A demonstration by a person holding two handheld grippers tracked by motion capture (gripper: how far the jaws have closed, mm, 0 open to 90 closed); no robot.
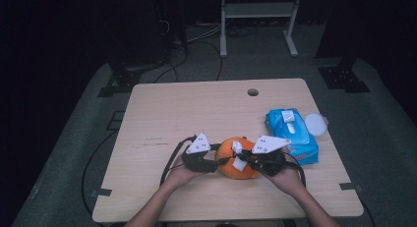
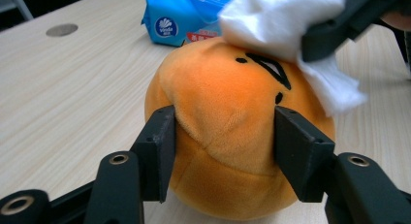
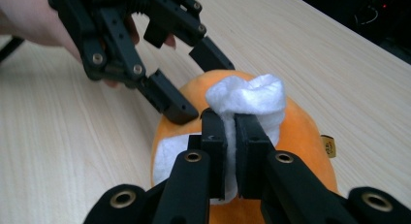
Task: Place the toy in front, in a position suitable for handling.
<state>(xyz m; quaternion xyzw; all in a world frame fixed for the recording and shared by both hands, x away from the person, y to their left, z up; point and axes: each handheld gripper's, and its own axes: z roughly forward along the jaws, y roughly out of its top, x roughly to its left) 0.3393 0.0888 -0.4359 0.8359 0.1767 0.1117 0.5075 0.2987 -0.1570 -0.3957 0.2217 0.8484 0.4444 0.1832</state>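
Your left gripper (image 2: 224, 141) clamps the sides of the orange plush toy (image 2: 228, 136), which sits on the table (image 1: 162, 119) near its front edge, about midway along it. Your right gripper (image 3: 231, 136) pinches a white wipe (image 3: 252, 100) tight and holds it against the top of the toy. A blue wipe pack (image 1: 290, 133) lies near the right edge.

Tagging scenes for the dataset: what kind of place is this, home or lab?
Probably a lab or recording room: a bare wooden table with a cable hole, cables trailing on the grey floor, and dark equipment stands around it.
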